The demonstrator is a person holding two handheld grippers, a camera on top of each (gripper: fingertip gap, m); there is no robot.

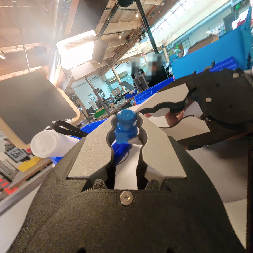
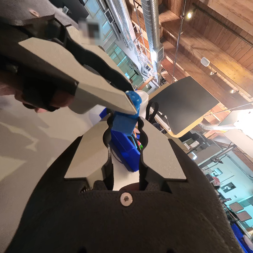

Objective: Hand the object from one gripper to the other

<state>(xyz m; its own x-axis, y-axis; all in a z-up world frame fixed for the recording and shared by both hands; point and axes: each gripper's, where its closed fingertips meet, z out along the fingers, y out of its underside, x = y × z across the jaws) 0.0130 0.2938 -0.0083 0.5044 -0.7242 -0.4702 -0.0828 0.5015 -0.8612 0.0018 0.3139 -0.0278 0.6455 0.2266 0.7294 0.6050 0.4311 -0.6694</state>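
The object is a small blue knob-shaped part with blue tape around its lower half (image 1: 126,123). My left gripper (image 1: 126,119) is shut on it, with a finger on each side. My right gripper (image 1: 136,113) reaches in from the right with its tips at the same part. In the right wrist view, my right gripper (image 2: 123,120) is closed around the taped half of the blue part (image 2: 123,125). My left gripper (image 2: 132,102) comes in from the upper left and pinches the knob end. The part is held up above the white table (image 1: 205,171).
A white cylinder (image 1: 45,143) with a black strap (image 1: 68,127) lies at the left, over a blue bin (image 2: 126,150). More blue bins (image 1: 145,95) line the table's far edge. Black panels and lamp stands rise behind. Two people stand far back. Left and right tips are no more than a few centimetres apart.
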